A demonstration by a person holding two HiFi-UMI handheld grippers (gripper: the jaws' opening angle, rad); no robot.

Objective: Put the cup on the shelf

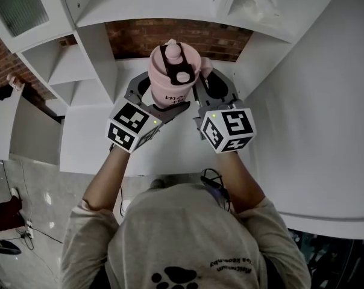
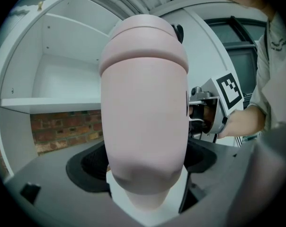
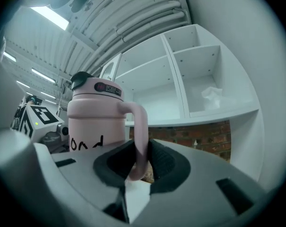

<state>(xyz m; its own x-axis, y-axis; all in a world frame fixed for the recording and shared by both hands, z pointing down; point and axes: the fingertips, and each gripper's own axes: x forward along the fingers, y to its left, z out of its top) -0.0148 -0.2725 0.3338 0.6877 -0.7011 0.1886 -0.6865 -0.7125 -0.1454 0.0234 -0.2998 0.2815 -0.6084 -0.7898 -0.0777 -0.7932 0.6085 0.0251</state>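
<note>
The left gripper (image 1: 144,98) is closed on the body of the pink cup (image 2: 143,112). The right gripper (image 1: 209,92) is closed on the cup's handle (image 3: 140,141). The cup hangs upright between the two claws, resting on no surface.

Handling, as judged:
- The cup is probably rigid and smooth.
- The rounded body may slip, so the handle is the surer hold.

The shelf board (image 3: 200,117) lies ahead of the claws, beyond the cup. The bay above it is open, with upright partitions on either side.
</note>
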